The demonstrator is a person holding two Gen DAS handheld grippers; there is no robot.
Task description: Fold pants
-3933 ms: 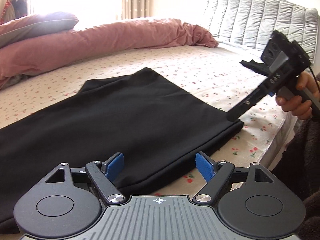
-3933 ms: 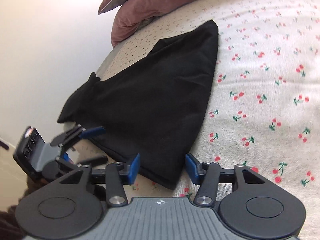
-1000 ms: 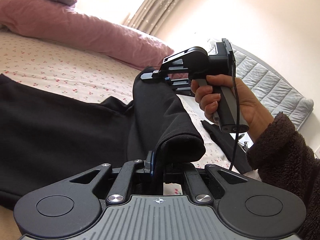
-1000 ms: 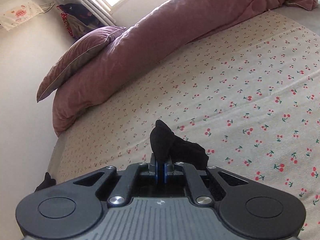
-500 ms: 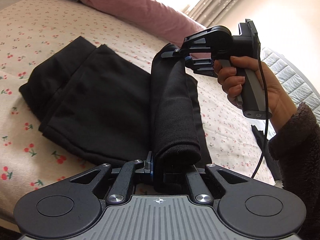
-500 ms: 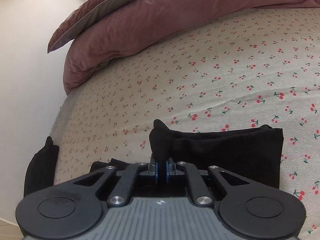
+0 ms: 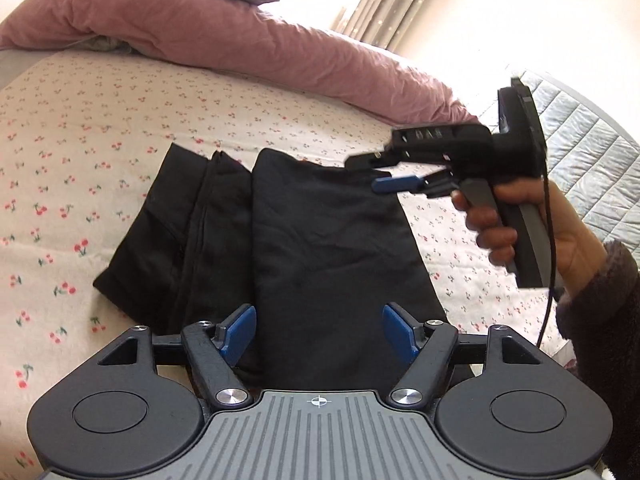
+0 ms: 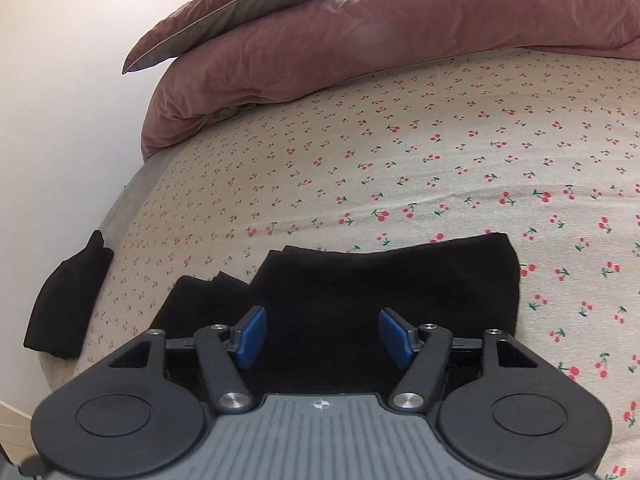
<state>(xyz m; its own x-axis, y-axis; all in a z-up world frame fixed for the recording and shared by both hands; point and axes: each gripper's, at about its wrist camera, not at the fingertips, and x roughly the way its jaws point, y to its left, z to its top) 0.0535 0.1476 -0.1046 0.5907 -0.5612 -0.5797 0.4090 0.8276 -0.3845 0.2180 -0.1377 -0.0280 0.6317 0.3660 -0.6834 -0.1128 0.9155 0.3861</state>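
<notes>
Only left wrist shows right gripper (image 7: 394,172) over pants (image 7: 320,240).

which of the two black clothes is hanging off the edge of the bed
The small black garment at the far left corner, draped over the mattress edge. The folded pants lie flat on the sheet before the right gripper.

No readable text, label, brand or number in either view; only cherry print on bedsheet (image 8: 440,168)

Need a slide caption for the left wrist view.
Left gripper open over folded black pants on cherry-print bed; right gripper open above.
</notes>
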